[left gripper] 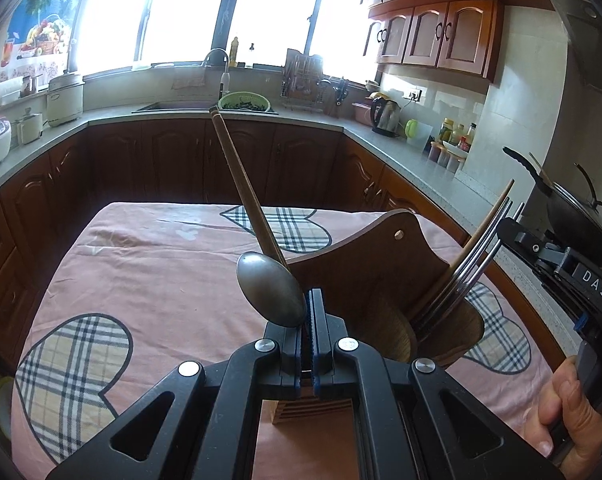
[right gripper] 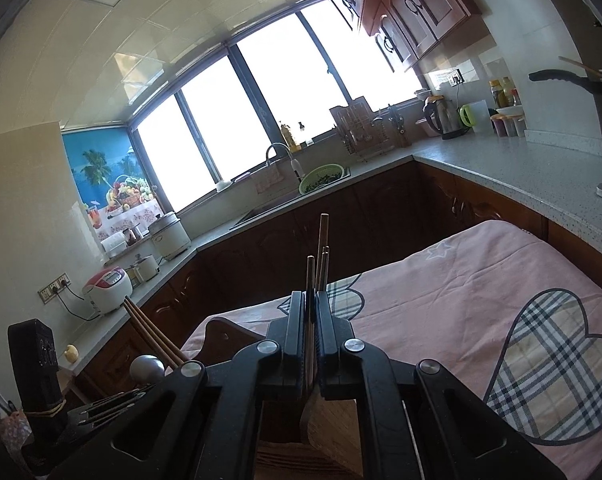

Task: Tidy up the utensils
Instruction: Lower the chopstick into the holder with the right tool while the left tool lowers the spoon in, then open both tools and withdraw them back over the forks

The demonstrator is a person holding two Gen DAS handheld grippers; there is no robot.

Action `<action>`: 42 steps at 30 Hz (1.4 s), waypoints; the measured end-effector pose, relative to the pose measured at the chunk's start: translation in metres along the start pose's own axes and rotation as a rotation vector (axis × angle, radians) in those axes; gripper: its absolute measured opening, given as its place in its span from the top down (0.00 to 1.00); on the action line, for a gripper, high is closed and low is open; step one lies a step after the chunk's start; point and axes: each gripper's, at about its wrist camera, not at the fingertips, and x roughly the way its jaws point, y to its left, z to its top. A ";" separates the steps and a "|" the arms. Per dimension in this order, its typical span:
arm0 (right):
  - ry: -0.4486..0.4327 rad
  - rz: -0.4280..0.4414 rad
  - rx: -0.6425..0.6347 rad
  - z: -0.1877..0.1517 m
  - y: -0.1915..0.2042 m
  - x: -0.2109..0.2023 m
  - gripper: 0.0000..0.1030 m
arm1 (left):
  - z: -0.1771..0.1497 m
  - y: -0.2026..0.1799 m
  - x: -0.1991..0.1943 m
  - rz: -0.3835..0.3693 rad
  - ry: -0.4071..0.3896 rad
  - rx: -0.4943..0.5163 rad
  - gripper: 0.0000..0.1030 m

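Pink cloth with plaid hearts covered the surface, and a kitchen with dark wood cabinets and bright windows curved round behind it. Just ahead of the left tool stood the wooden utensil holder, its back board rising beyond the tips and its base showing below, between the tool's arms. The left tool was closed tight, and a metal spoon with a long wooden handle sat against the left side of its tips, bowl nearest the camera and handle slanting up and away (whether the pads truly pinched it or it only leaned there could not be told). To the right of that tool, forks and a wooden piece already stood in the holder, with the right tool just beyond them, gripped by a hand. From its own camera the right tool's jaws were pressed together on thin brown sticks, likely chopsticks, which rose straight ahead past the tips, while the holder lay directly beneath. The step in hand looked like loading: both tools hung over the holder with utensils to drop in. The next move probably called for aiming each piece at a free slot, lowering it, and only then easing the jaws apart, taking care not to knock the forks.
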 end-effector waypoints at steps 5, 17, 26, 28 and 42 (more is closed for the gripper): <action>0.025 0.003 0.014 0.001 -0.001 0.004 0.95 | 0.001 0.002 -0.001 -0.005 0.006 -0.016 0.98; 0.042 0.012 0.026 -0.001 -0.005 0.005 0.89 | -0.002 0.001 -0.005 -0.011 0.015 -0.036 0.90; 0.025 0.014 0.055 0.001 -0.009 -0.008 0.66 | -0.008 0.000 -0.022 -0.009 0.000 -0.054 0.64; 0.022 0.016 0.057 0.002 -0.009 -0.010 0.59 | -0.009 0.002 -0.027 -0.003 -0.003 -0.062 0.60; 0.014 0.047 0.090 -0.009 -0.007 -0.039 0.14 | -0.029 0.018 -0.071 0.029 -0.015 -0.136 0.16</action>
